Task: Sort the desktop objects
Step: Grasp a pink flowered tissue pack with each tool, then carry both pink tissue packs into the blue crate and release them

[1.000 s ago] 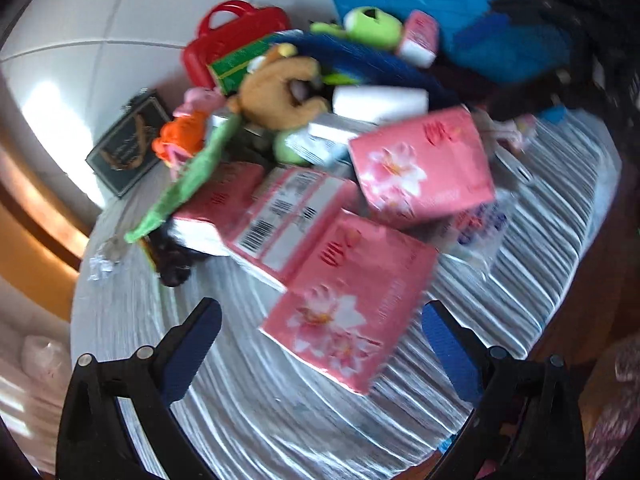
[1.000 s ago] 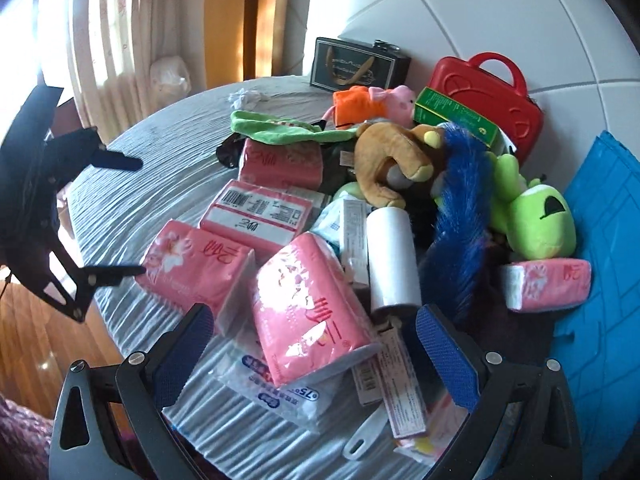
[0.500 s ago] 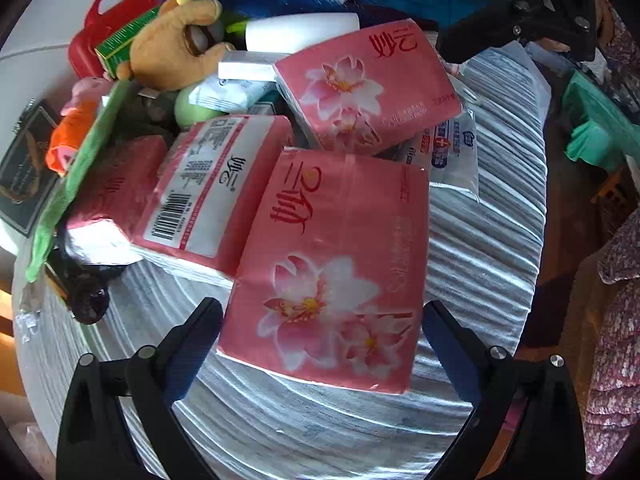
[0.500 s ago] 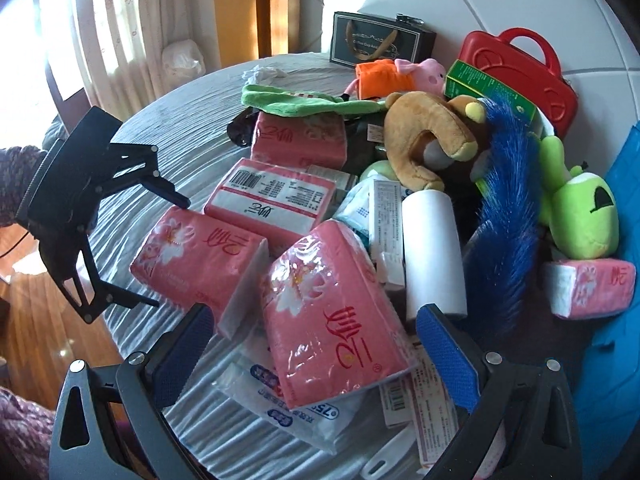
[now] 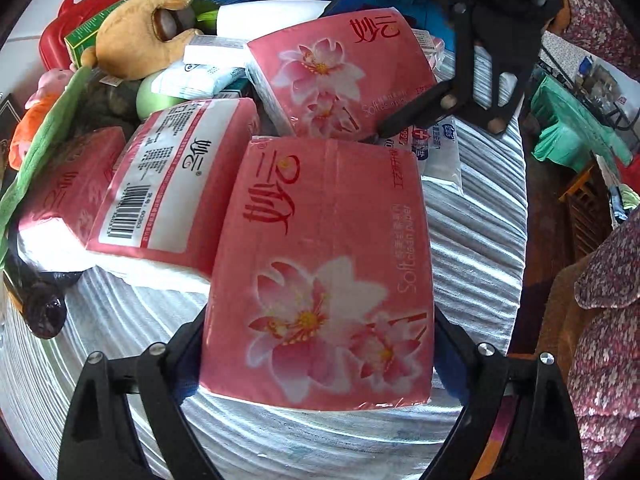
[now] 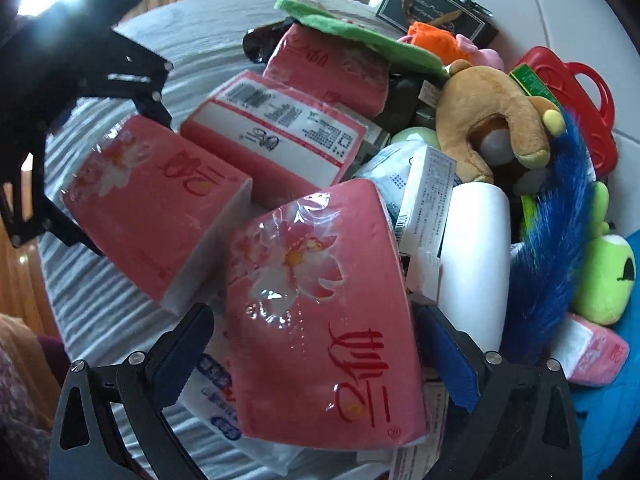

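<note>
A heap of objects lies on a round table with a silver ribbed cloth (image 5: 476, 248). My left gripper (image 5: 320, 356) is open, its fingers on either side of a pink tissue pack (image 5: 324, 264) at the table's near edge. That pack shows in the right wrist view (image 6: 156, 208) too, with the left gripper (image 6: 108, 168) around it. My right gripper (image 6: 316, 360) is open around a second pink tissue pack (image 6: 320, 320), tilted on the heap. This pack also shows in the left wrist view (image 5: 340, 72), with the right gripper (image 5: 436, 60) over it.
More tissue packs (image 6: 276, 136), a brown plush (image 6: 492, 128), a green plush (image 6: 604, 276), a blue feather duster (image 6: 556, 232), a white roll (image 6: 476, 248), a red case (image 6: 576, 96), a black box (image 6: 436, 8) and a wipes packet (image 5: 436, 148) crowd the table. A blue mat (image 6: 624, 408) lies right.
Both grippers have moved forward and down onto the heap. Each pink tissue pack now sits between a gripper's open fingers. The right gripper has come into the left wrist view.
</note>
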Available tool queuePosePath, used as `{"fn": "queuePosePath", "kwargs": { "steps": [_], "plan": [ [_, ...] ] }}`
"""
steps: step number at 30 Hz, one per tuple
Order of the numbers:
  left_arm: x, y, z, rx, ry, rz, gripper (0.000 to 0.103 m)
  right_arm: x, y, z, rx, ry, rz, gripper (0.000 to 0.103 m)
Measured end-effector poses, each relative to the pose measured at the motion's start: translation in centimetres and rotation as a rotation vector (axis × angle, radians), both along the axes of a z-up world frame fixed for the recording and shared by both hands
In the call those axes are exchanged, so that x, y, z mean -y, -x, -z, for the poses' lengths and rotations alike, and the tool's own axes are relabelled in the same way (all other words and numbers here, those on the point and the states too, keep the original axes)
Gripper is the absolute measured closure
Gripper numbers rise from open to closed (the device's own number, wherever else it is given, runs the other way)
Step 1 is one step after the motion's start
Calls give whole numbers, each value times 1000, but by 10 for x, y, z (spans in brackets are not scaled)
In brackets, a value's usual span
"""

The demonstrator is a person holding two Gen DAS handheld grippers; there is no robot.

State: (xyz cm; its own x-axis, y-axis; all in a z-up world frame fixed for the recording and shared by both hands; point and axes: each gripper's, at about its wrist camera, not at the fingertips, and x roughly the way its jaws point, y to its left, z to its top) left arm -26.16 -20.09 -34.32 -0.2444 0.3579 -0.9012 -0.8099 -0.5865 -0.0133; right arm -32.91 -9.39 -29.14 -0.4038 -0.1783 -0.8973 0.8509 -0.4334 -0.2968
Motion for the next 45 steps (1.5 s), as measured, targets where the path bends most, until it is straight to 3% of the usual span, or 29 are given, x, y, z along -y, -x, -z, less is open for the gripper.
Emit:
{"fn": "queuePosePath", "kwargs": {
  "steps": [5, 9, 13, 16, 25, 32, 36, 40, 45],
  "plan": [
    [-2, -5, 1, -1, -11, -75, 11, 4, -4, 19, -72, -78, -35, 11],
    [-6, -15, -6, -27, -11, -127, 14, -2, -4, 9, -75, -34, 44, 18],
    [-8, -29, -29, -77, -35, -173, 14, -24, 3, -20, 2, 124, 222, 18],
    [-6, -32, -58, -137, -54, -205, 14, -39, 0, -48, 11, 228, 314, 18],
    [-28, -13, -181, -385, -101, -262, 14, -82, -22, -180, -141, 600, 524, 18],
    [-105, -1, -270, -524, -210, -218, 14, -148, -48, -276, -343, 747, 727, 17],
    [-171, 15, -313, -590, -295, -162, 14, -220, -68, -324, -495, 793, 853, 17],
    [-242, 28, -346, -614, -348, -113, 14, -289, -75, -352, -594, 810, 956, 16],
    [-334, 54, -362, -595, -358, -71, 14, -362, -70, -364, -637, 770, 1031, 16]
  ]
}}
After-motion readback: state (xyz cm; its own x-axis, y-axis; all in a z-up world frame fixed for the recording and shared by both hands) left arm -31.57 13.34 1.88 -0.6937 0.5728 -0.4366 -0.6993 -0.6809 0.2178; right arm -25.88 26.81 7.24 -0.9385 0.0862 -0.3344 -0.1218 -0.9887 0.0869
